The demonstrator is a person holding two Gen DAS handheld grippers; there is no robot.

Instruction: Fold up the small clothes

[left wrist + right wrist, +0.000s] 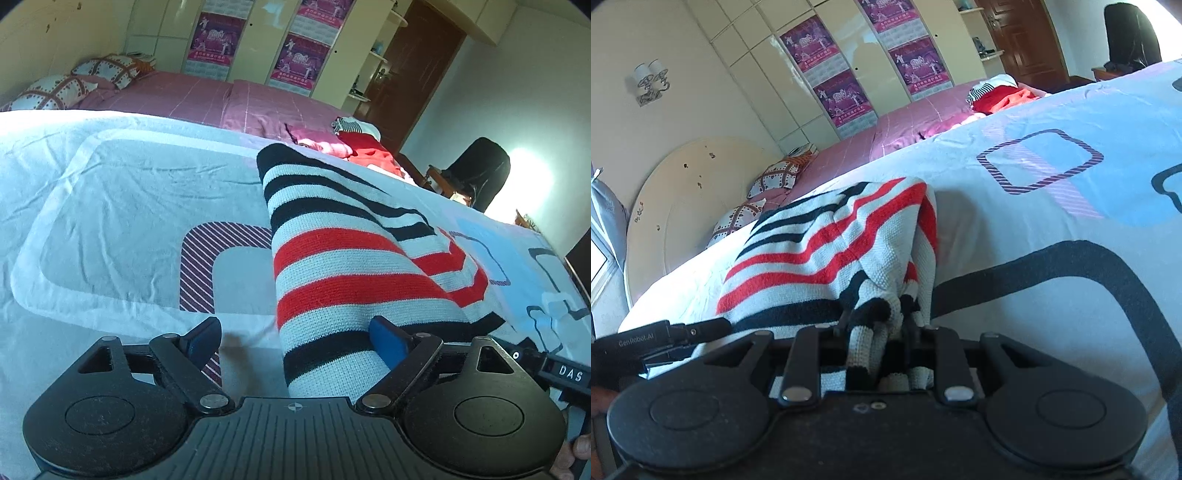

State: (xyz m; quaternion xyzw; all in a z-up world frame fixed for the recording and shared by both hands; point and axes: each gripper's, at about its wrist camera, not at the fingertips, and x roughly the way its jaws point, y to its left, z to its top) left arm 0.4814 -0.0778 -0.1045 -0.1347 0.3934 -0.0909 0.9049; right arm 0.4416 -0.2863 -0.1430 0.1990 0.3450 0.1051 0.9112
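A knitted sweater [351,258] with white, red and black stripes lies lengthwise on the light patterned bedspread [110,206]. My left gripper [293,325] stands open at the sweater's near end. Its right blue pad [388,339] rests against the knit, and its left pad [203,339] is over bare sheet. In the right wrist view the sweater [820,251] is bunched up, with my right gripper [877,317] shut on a gathered fold of it just above the bedspread [1052,206]. The left gripper's body [646,343] shows at the left edge there.
A pile of red, pink and striped clothes [354,144] [1001,96] lies at the far side of the bed. Patterned pillows [55,92] sit on the pink cover [184,96] by the headboard [683,206]. Wardrobes with posters [295,55] and a dark chair [480,173] stand beyond.
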